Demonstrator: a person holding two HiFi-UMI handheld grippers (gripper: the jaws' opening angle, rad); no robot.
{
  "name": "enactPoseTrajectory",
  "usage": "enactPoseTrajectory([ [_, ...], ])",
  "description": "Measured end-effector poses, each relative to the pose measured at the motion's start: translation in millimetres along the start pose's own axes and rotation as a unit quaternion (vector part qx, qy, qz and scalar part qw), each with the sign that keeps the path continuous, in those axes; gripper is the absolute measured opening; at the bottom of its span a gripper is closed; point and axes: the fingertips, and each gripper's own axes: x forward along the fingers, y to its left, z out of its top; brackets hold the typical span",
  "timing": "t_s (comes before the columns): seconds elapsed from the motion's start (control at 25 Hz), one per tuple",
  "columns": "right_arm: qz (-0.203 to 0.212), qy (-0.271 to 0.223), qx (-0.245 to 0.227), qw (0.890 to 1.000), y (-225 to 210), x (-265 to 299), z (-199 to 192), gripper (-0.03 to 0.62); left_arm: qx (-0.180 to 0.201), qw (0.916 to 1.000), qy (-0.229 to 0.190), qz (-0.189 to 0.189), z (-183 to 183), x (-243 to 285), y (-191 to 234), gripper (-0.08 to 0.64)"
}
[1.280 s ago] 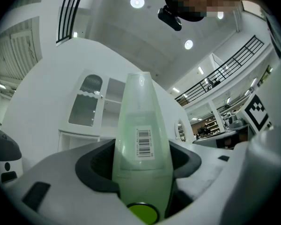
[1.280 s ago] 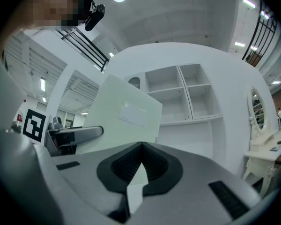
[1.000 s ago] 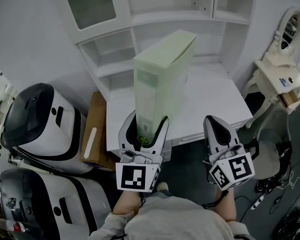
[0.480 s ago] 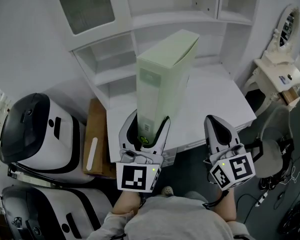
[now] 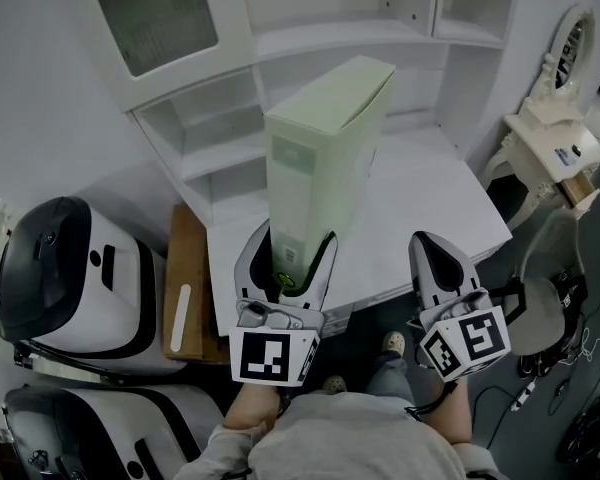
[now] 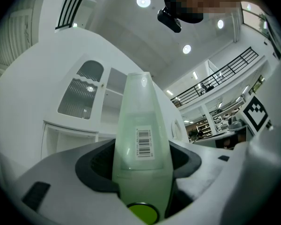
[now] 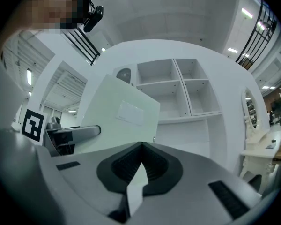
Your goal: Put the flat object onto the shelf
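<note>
The left gripper (image 5: 292, 240) pinches the green box (image 5: 325, 148) upright near the desk (image 5: 435, 208). The right gripper (image 5: 427, 240) has its jaws pressed together.

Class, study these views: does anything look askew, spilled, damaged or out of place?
Nothing stands out. The pale green flat box stands upright, undamaged, clamped in the left gripper; the white shelf unit and desk show no spills.
</note>
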Motion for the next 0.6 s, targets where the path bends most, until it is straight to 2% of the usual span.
enactPoseTrajectory([
  [0.24, 0.021, -0.005, -0.002, 1.0, -15, 24, 4, 0.005, -0.004, 0.9999, -0.005, 0.013, 2, 22, 0, 0.29],
  [0.6, 0.065, -0.011, -0.008, 0.998, -47, 58, 16, 0.006, 0.021, 0.9989, -0.008, 0.04, 6, 59, -6, 0.29],
])
